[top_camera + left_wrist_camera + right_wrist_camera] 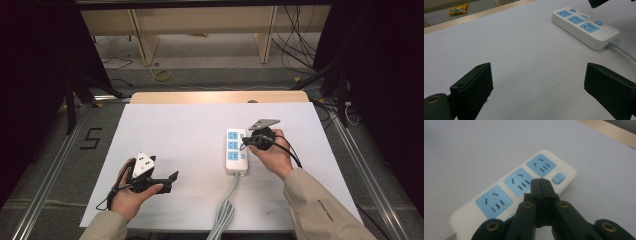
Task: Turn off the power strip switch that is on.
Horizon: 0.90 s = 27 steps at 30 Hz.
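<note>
A white power strip (235, 150) with three blue sockets and blue switches lies right of centre on the white sheet, its cable (227, 205) running toward the front edge. My right gripper (246, 144) is shut with nothing between its jaws. Its tip (540, 181) hangs just over the strip (511, 192), beside the middle socket and short of the far blue switch (558, 178). Whether it touches the strip I cannot tell. My left gripper (170, 182) is open and empty at the front left, low over bare sheet (537, 75), with the strip (585, 27) well ahead of it.
The white sheet (190, 130) covers the table, whose wooden far edge (215, 96) shows beyond it. Loose cables (295, 45) and a yellow coil (161, 75) lie on the floor behind. A yellow packet (457, 9) lies beyond the table edge.
</note>
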{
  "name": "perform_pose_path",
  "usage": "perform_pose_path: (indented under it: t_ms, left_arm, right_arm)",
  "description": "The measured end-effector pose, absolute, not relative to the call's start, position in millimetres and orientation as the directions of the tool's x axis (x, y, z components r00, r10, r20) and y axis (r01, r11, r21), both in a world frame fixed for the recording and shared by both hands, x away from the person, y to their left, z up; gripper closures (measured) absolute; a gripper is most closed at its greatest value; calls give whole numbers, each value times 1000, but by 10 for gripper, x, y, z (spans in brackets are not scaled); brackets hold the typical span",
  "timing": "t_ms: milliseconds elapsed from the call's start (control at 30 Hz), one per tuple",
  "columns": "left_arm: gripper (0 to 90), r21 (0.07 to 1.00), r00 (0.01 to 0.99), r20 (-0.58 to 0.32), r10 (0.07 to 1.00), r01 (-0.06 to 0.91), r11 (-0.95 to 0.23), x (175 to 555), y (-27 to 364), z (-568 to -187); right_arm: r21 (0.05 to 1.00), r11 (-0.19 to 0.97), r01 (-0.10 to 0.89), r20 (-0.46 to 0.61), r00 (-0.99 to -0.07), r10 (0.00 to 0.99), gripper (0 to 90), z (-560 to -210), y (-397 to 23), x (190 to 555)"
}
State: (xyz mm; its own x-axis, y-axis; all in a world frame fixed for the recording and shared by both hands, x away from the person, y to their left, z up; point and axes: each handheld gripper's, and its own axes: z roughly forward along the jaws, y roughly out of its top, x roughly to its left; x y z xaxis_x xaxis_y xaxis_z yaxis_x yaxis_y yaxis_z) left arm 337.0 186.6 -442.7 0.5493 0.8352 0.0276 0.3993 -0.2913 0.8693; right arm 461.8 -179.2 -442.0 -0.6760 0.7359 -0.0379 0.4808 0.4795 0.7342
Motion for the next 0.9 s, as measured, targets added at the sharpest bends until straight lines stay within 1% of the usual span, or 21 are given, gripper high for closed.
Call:
perform_pose_path:
  t_ms: [900]
  left_arm:
    - [78,868,549,26,835,402,-292,3369,1860,-4429]
  right_arm:
    - [683,519,513,-45,-680,732,900,-4549,-1672,4745]
